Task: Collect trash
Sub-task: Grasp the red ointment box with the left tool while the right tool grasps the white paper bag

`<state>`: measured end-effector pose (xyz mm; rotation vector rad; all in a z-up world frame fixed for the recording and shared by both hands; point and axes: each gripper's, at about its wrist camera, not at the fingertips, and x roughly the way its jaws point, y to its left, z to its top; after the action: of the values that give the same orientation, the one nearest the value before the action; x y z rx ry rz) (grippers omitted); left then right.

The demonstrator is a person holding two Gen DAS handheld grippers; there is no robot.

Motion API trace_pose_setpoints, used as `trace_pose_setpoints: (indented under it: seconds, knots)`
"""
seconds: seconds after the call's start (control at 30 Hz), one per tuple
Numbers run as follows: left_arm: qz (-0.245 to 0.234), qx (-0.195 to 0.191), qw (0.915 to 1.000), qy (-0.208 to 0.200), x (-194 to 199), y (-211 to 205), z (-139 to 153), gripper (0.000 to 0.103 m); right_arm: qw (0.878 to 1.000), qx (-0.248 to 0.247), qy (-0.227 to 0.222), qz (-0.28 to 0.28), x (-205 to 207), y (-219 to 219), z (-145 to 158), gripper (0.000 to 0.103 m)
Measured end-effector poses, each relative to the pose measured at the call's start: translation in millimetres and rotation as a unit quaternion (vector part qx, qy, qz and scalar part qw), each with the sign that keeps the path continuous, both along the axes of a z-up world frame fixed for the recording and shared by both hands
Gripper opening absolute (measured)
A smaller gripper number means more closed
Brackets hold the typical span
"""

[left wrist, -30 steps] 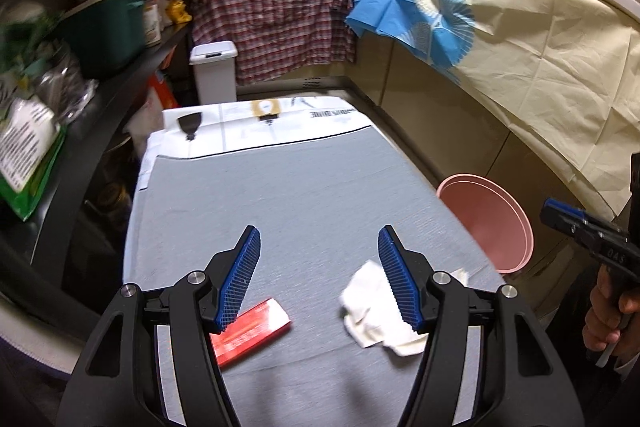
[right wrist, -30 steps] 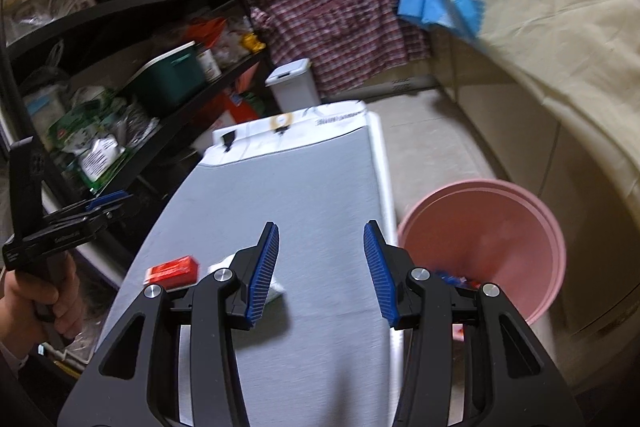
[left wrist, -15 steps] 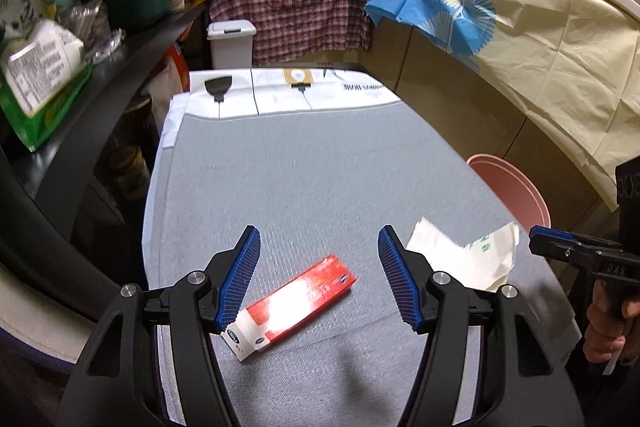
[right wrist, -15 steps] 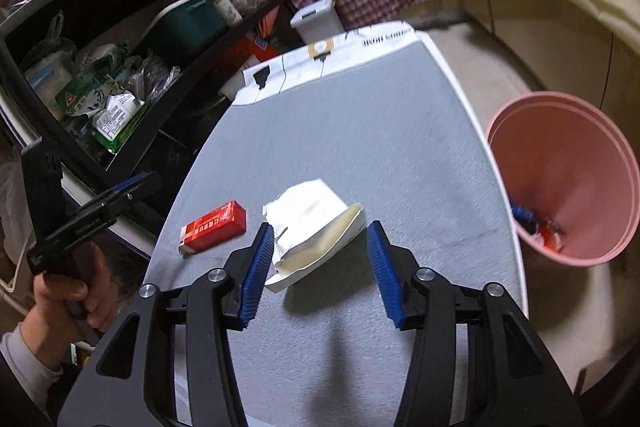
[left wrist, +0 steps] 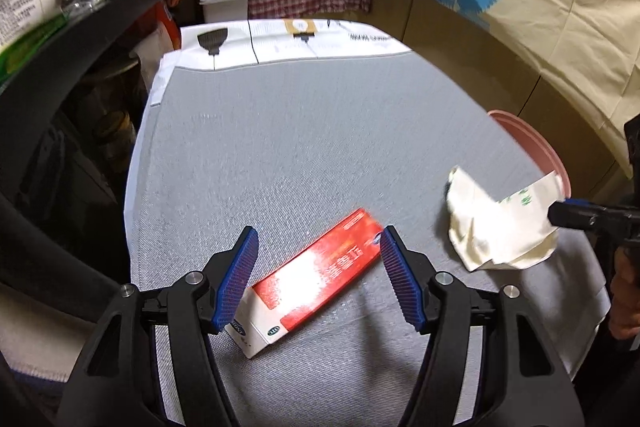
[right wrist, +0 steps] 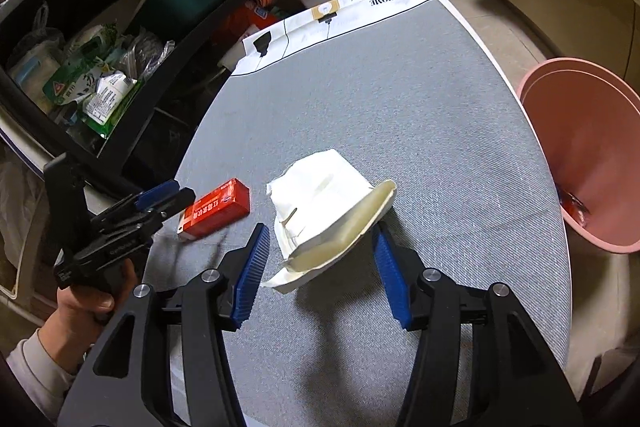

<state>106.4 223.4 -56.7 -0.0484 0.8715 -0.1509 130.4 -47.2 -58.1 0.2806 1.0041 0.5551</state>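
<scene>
A red and white carton [left wrist: 316,279] lies flat on the grey table; my left gripper [left wrist: 318,277] is open with its blue pads on either side of it, not closed on it. The carton also shows in the right wrist view [right wrist: 216,209], with the left gripper [right wrist: 164,199] at its left end. A crumpled white paper wrapper [right wrist: 328,215] lies between the open fingers of my right gripper [right wrist: 320,267]. In the left wrist view the wrapper [left wrist: 500,223] lies at the table's right, with the right gripper's tip [left wrist: 576,215] at its edge.
A pink bin [right wrist: 588,155] stands on the floor right of the table and holds some trash. The grey table [left wrist: 304,131] stretches ahead to a white printed end. Black shelves [right wrist: 120,27] packed with packets and a green box stand along the left. A white lidded bin [left wrist: 226,3] stands beyond.
Both grippers have moved forward and down over the table. The carton now sits between the left fingers and the wrapper between the right fingers. Both stay open.
</scene>
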Motion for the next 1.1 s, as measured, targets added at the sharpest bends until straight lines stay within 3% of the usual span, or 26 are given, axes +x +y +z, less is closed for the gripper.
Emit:
trace_pose_setpoints:
  seconds: [0.2, 0.33, 0.4, 0.43, 0.5, 0.6, 0.7, 1.1]
  knots:
    - [-0.011, -0.017, 0.9989, 0.041, 10.6, 4.0, -20.5, 0.064, 1.0, -0.009, 0.006, 0.0, 5.1, -0.1, -5.3, 0.054]
    - [-0.023, -0.003, 0.9983, 0.053, 9.9, -3.8, -28.1, 0.064, 1.0, -0.019, 0.003, -0.001, 5.0, 0.2, -6.1, 0.052]
    - [-0.024, -0.001, 0.9983, 0.053, 8.2, -6.0, -27.9, 0.062, 1.0, -0.024, 0.001, -0.002, 4.4, 0.4, -6.1, 0.044]
    - [-0.027, -0.004, 0.9982, 0.053, 7.4, -6.5, -27.5, 0.056, 1.0, -0.025, 0.0, -0.003, 4.2, -0.5, -5.9, 0.042]
    - [-0.031, 0.0, 0.9981, 0.053, 5.9, -9.0, -27.1, 0.052, 1.0, -0.027, -0.001, -0.003, 4.0, -1.5, -5.6, 0.026]
    - [-0.029, 0.008, 0.9981, 0.053, 4.1, -11.8, -25.6, 0.041, 1.0, -0.03, -0.007, -0.003, 2.4, -3.0, -3.8, 0.011]
    - [-0.026, 0.011, 0.9983, 0.05, 2.3, -15.1, -22.5, 0.036, 0.999, -0.037, -0.022, -0.006, -0.5, -5.3, 1.7, 0.008]
    - [-0.007, 0.029, 0.9989, 0.036, -6.4, -32.2, -11.7, 0.035, 0.996, -0.061, -0.068, -0.016, -10.6, -16.0, 19.0, 0.007]
